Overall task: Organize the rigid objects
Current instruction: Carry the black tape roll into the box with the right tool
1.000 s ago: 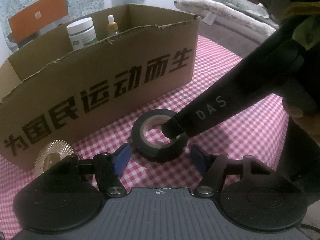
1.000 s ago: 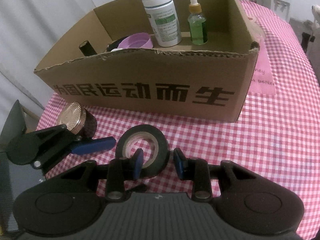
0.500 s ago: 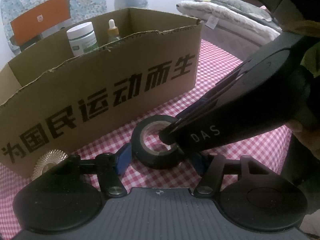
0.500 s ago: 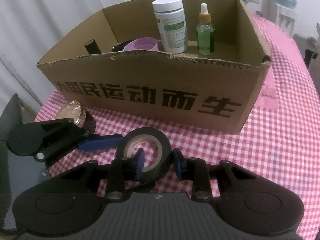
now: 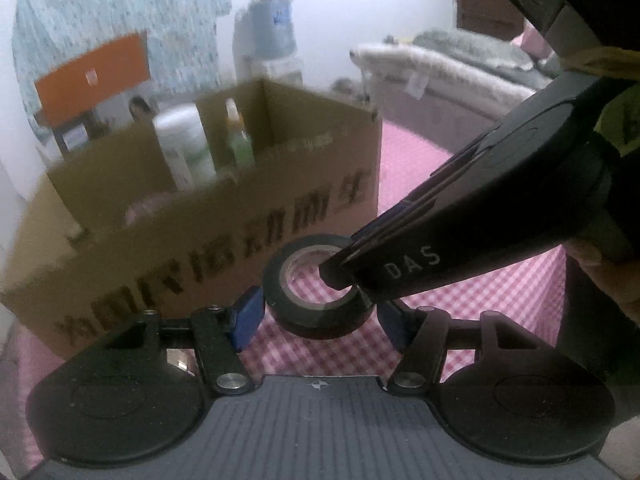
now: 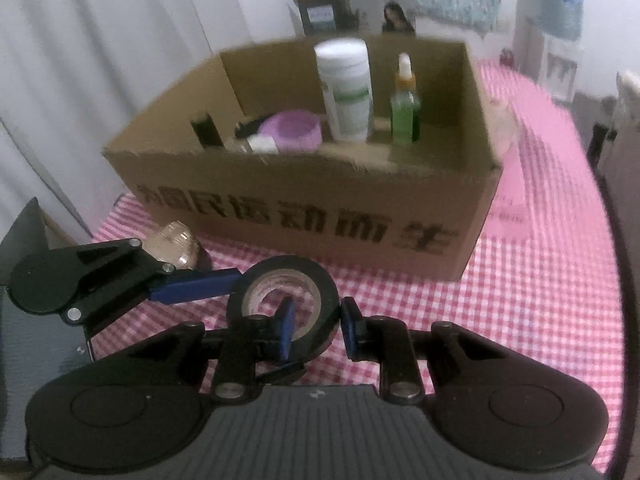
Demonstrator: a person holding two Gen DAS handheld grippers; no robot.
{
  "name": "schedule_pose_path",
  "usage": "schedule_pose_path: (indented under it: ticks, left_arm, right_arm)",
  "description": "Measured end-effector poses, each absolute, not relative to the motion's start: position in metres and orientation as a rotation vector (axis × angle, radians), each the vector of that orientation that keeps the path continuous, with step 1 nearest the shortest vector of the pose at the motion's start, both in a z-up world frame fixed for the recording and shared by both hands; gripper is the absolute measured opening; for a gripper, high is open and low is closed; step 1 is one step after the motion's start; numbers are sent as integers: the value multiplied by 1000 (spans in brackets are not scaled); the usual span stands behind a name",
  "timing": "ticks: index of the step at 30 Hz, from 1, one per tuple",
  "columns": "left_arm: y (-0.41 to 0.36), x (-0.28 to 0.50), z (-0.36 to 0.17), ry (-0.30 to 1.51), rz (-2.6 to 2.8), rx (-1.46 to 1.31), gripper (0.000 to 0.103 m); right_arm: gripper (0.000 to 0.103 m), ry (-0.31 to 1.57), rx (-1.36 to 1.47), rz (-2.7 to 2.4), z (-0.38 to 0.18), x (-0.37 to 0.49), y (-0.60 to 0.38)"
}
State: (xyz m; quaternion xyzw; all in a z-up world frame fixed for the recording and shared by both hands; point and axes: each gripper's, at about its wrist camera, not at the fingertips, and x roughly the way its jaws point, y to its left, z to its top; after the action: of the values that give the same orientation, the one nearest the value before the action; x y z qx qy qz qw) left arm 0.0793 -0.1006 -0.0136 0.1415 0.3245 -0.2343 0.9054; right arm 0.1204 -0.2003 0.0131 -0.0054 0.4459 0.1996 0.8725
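A black tape roll hangs just above the checked tablecloth, in front of the cardboard box. My left gripper is shut on the roll, with a blue pad against each side of its outer rim. In the right wrist view one of its fingers touches the roll's left side. My right gripper is shut on the roll's wall, one pad inside the hole and one outside. The view past the grippers is blurred.
The open box holds a white bottle, a green dropper bottle and a purple bowl. A gold ridged jar stands at the box's left front corner. A pink paper lies to the right of the box.
The right jaws narrowed onto the roll's wall. Both grippers then rose with the roll, which left the cloth. More of the box's inside shows now.
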Motion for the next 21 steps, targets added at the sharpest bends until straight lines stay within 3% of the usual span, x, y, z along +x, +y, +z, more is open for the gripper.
schedule_pose_path:
  ticks: [10, 21]
  left_arm:
    - [-86, 76, 60, 452, -424, 308, 62]
    - [-77, 170, 67, 595, -420, 260, 62]
  right_arm:
    - [27, 661, -107, 455, 101, 103, -187]
    - [27, 745, -112, 502, 115, 196, -176]
